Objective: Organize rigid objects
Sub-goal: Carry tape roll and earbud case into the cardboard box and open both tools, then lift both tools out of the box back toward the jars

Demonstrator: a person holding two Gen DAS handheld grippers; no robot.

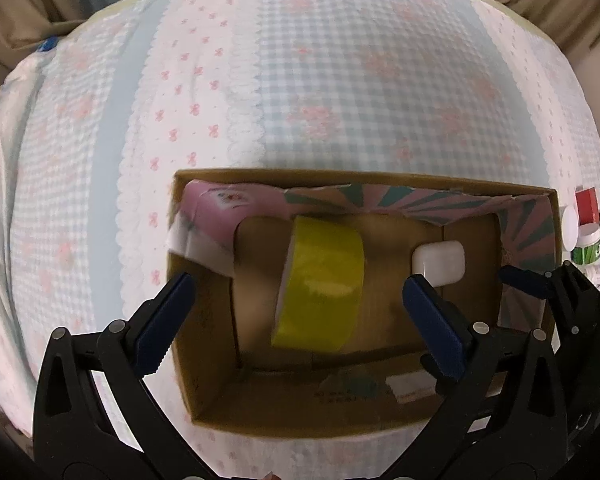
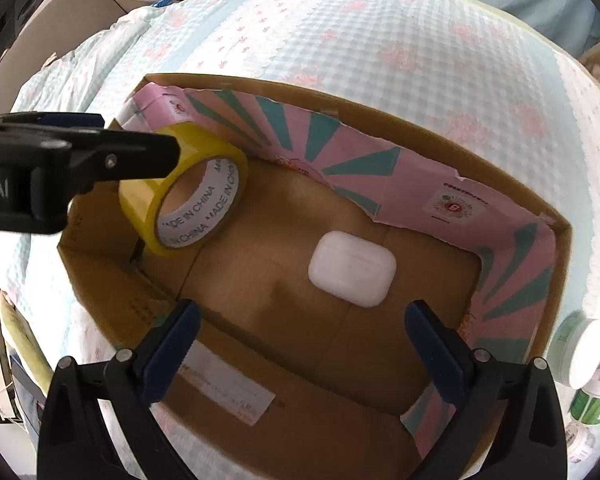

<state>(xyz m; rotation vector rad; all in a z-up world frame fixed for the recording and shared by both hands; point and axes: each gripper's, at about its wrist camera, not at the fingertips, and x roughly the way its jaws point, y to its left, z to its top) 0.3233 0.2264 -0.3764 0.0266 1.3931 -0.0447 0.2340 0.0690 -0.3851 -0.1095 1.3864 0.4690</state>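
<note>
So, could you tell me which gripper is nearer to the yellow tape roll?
Left. The left gripper straddles the yellow tape roll, open around it; the right gripper hangs open near the white case, apart from the roll.

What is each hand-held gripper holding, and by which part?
Nothing. The left hand-held gripper and right hand-held gripper are open; the yellow tape roll sits ungripped in the box.
</note>
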